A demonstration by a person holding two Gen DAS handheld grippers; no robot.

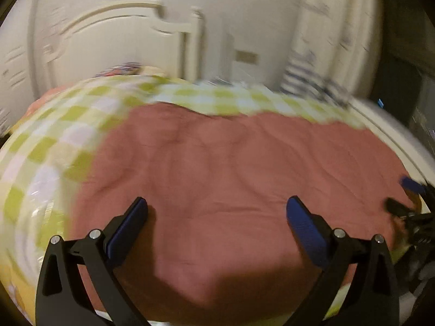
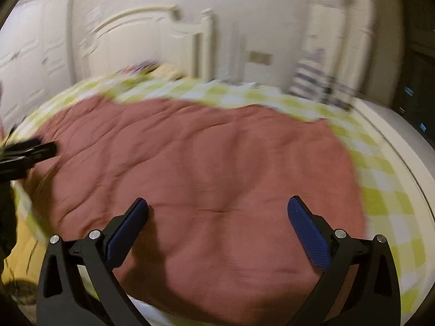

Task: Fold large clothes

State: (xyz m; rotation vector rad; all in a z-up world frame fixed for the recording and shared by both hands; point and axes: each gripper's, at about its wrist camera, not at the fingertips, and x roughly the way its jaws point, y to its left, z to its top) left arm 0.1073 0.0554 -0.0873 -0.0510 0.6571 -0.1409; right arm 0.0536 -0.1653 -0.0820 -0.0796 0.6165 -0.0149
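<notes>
**Big red cloth lies flat, folding yet to start**

A bed [image 1: 386, 125] with a green-checked sheet [image 1: 68, 125] carries the large red cloth [image 1: 217, 163], spread nearly flat across the middle with only shallow wrinkles; no fold shows, so the whole task appears to remain. The left hand-held gripper [image 1: 217, 203] hangs above the near edge, fingers wide apart and holding nothing. The right hand-held gripper [image 2: 217, 203] is likewise wide and empty above the cloth's near edge. Both views are motion-blurred.
</notes>
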